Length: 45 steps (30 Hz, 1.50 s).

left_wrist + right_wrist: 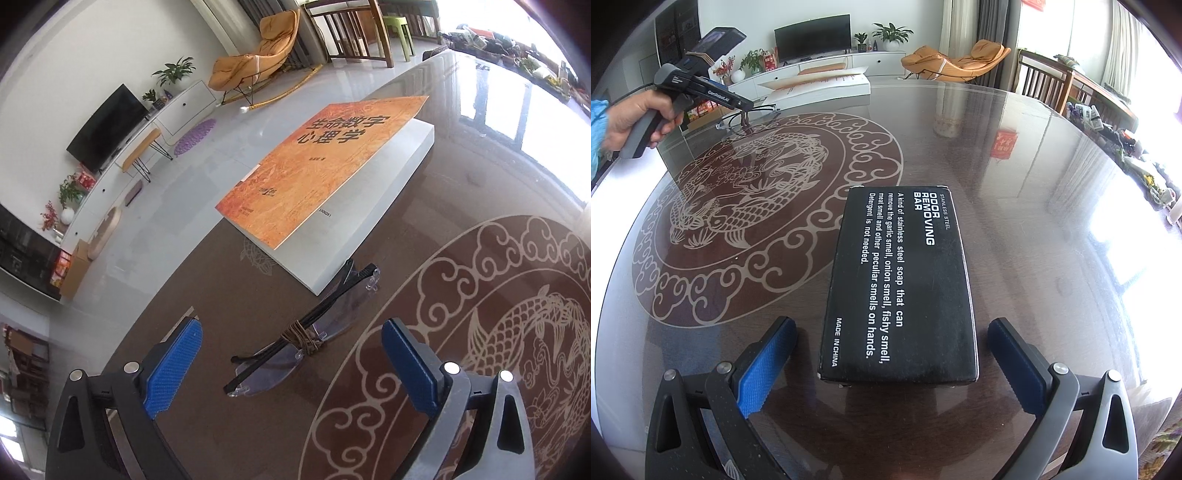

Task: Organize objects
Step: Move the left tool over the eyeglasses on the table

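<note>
- Left gripper (291,365): jaws spread wide, empty, straddling the folded glasses (295,332) lying on the glass table (221,295) just short of the orange book (325,166).
- Glasses: light, rimless, probably fragile; grip at the cord-bound temples, not the lenses.
- Right gripper (892,365): jaws wide, empty, flanking the black box (899,284).
- Box: stiff card, likely light; grip its long sides.

L gripper (291,363) jaws wide apart, R gripper (892,365) jaws wide apart, hand (635,118) gripping L handle
</note>
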Tool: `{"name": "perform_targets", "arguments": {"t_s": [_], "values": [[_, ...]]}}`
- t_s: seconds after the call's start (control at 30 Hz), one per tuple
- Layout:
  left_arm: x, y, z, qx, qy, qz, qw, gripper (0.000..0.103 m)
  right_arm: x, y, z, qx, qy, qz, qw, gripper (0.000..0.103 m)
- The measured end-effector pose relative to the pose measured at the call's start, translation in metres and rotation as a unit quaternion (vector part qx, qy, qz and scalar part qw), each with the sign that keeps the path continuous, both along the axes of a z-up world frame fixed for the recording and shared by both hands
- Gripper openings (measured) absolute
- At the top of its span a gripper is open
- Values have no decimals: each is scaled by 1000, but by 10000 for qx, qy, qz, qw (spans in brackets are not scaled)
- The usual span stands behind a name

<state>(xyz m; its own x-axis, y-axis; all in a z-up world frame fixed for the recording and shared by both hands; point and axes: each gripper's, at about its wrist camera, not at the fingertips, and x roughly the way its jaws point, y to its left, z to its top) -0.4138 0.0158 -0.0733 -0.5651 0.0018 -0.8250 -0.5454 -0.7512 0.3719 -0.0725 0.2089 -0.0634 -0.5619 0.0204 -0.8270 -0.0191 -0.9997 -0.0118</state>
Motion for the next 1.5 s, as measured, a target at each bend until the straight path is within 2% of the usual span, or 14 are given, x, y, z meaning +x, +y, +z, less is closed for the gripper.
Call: {"name": "perform_targets", "arguments": {"t_s": [0.1,0.13,0.17,0.23,0.27,0.33,0.4,0.53,0.73,0.83,1.0,1.13,1.27,1.5], "values": [[-14,-10,-19,196,-285,217,9992,98,0,0,0,1,-1,-1,10000,103],[-14,-13,-24,392,-431,229,9980,85,0,0,0,1,-1,-2,10000,103],[-13,-19,-23,726,-556,177,9957,59,0,0,0,1,-1,-3,10000,103],[-6,-24,-21,1029,-622,186,9926,30,0,0,0,1,-2,-3,10000,103],[1,-23,-20,1045,-605,129,9926,18,0,0,0,1,-1,-4,10000,103],[20,-19,-21,952,-626,23,9935,14,0,0,-1,-1,-4,-4,10000,103],[45,-15,-21,961,-599,69,9935,14,0,0,-1,-3,-5,-5,10000,103],[106,-11,-19,1086,-779,712,9885,14,0,0,-1,-1,-5,-9,10000,103],[210,6,-18,1804,-1664,1197,9620,14,0,0,-2,-3,-6,-3,10000,103],[251,19,-11,2126,-1739,1238,9535,14,0,0,-1,-1,-6,-2,10000,103],[285,33,-3,2256,-1443,1375,9536,16,0,0,-1,-3,-7,-2,10000,103],[300,37,-2,1947,-1088,1353,9654,55,0,1,-1,-3,-7,-3,10000,103],[309,33,12,1932,-730,1191,9712,72,0,1,-1,-3,-7,-3,10000,103],[323,12,28,2183,-527,1373,9647,74,1,1,-1,-3,-8,-3,10000,103]]}}
